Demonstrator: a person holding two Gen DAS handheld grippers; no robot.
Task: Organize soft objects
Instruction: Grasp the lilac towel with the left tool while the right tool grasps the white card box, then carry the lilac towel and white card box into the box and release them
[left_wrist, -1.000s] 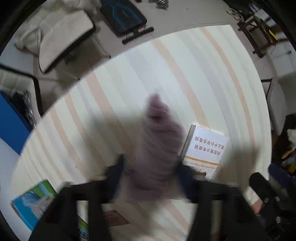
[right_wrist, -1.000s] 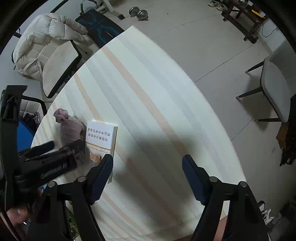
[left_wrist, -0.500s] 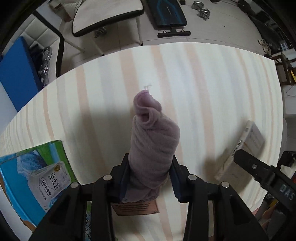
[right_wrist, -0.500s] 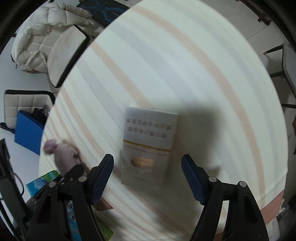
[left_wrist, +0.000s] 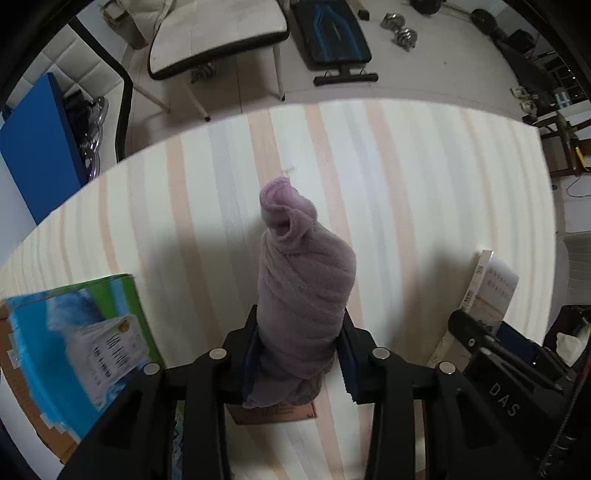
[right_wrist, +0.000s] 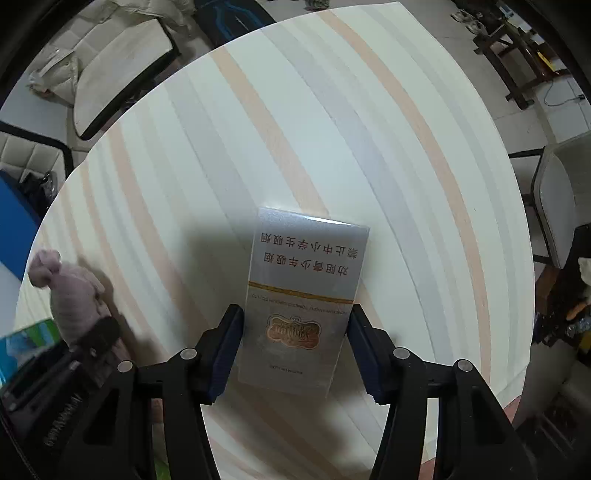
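While a rolled purple cloth (left_wrist: 303, 295) is clamped upright in the left gripper (left_wrist: 301, 356) above the striped table (left_wrist: 424, 177), the spread right gripper (right_wrist: 295, 347) straddles a silver box (right_wrist: 303, 295). At nine o'clock lies a blue-green box (left_wrist: 74, 332). Slippage of the limp cloth is judged possible.

A striped table (left_wrist: 406, 166) in cream, peach and grey fills mid-frame. Beyond it, upper frame, lies a pale tiled floor (left_wrist: 240, 92) with a cushioned chair (left_wrist: 218, 40), a black-and-blue bench (left_wrist: 332, 37) and dumbbells (left_wrist: 402, 31). A blue panel (left_wrist: 40, 140) stands at left.
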